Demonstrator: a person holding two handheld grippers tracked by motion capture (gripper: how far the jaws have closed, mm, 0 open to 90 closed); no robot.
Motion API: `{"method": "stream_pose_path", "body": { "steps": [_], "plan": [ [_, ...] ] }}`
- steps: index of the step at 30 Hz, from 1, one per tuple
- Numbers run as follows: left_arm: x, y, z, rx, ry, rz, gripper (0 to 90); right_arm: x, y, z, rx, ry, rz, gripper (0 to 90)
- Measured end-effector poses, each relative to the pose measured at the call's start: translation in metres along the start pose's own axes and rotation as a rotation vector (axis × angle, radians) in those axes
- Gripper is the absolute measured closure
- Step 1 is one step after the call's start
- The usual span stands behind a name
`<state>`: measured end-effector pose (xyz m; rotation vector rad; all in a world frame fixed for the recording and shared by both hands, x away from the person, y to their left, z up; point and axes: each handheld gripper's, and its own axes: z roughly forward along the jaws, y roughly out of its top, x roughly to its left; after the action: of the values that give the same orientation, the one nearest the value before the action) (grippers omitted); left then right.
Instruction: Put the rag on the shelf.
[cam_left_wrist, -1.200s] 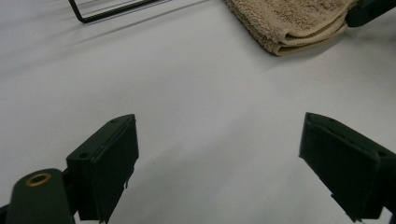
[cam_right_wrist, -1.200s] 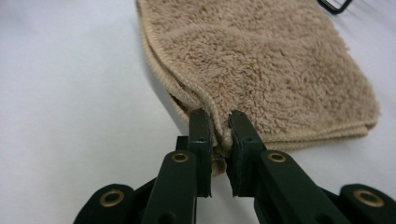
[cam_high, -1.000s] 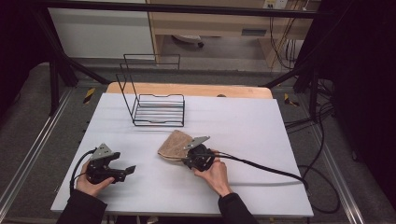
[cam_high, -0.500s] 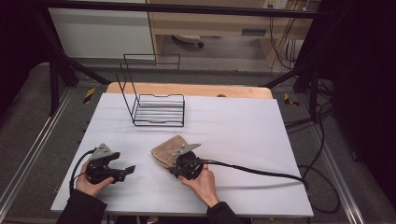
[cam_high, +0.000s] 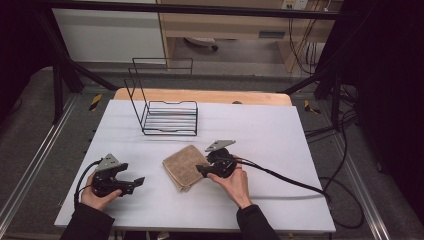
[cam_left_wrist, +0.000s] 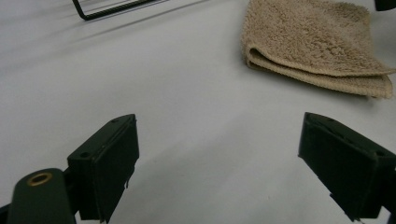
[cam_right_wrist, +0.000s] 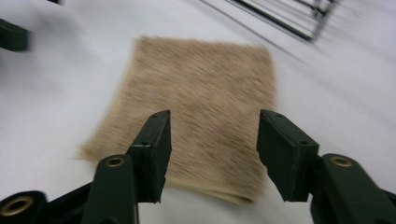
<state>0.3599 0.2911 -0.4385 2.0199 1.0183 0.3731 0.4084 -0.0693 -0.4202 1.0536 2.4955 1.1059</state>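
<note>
The folded beige terry towel (cam_high: 185, 167) lies flat on the white table (cam_high: 280, 135), in front of the black wire rack (cam_high: 169, 118). The right gripper (cam_right_wrist: 212, 154) has just been opening its jaws; they stand apart over the near edge of the towel and press on nothing, probably because the fold is finished. The left gripper (cam_high: 131, 184) waits wide open and empty beside the towel.

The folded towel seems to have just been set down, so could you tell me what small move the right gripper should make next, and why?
Probably draw the right gripper back off the folded towel. Its jaws have just been opening and stand apart above the towel in the right gripper view, gripping nothing. The towel lies flat on the white table, so backing away should leave it undisturbed. The left gripper rests open to the side.
</note>
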Motion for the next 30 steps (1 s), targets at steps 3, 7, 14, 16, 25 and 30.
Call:
{"method": "stream_pose_path", "body": {
  "steps": [3, 7, 14, 16, 25, 30],
  "plan": [
    [0.000, 0.000, 0.000, 0.000, -0.001, 0.000, 12.1, -0.006, -0.005, 0.004, 0.027, -0.007, 0.008, 55.0],
    [0.000, 0.000, 0.000, 0.001, 0.000, 0.000, 12.1, -0.011, -0.012, 0.013, 0.071, 0.012, 0.010, 62.8],
    [0.000, 0.000, 0.000, 0.001, -0.002, 0.000, 12.1, -0.012, -0.015, 0.014, 0.075, 0.046, 0.043, 78.6],
    [0.000, 0.000, 0.000, 0.001, -0.003, 0.000, 12.1, -0.011, -0.015, 0.012, 0.075, 0.041, 0.051, 82.8],
    [-0.001, 0.000, 0.000, 0.001, -0.003, -0.002, 12.1, 0.007, -0.022, -0.003, 0.078, 0.018, 0.180, 85.7],
    [-0.001, 0.001, 0.000, 0.001, -0.003, -0.002, 12.1, 0.013, -0.031, -0.008, 0.073, 0.004, 0.210, 85.2]
  ]
}}
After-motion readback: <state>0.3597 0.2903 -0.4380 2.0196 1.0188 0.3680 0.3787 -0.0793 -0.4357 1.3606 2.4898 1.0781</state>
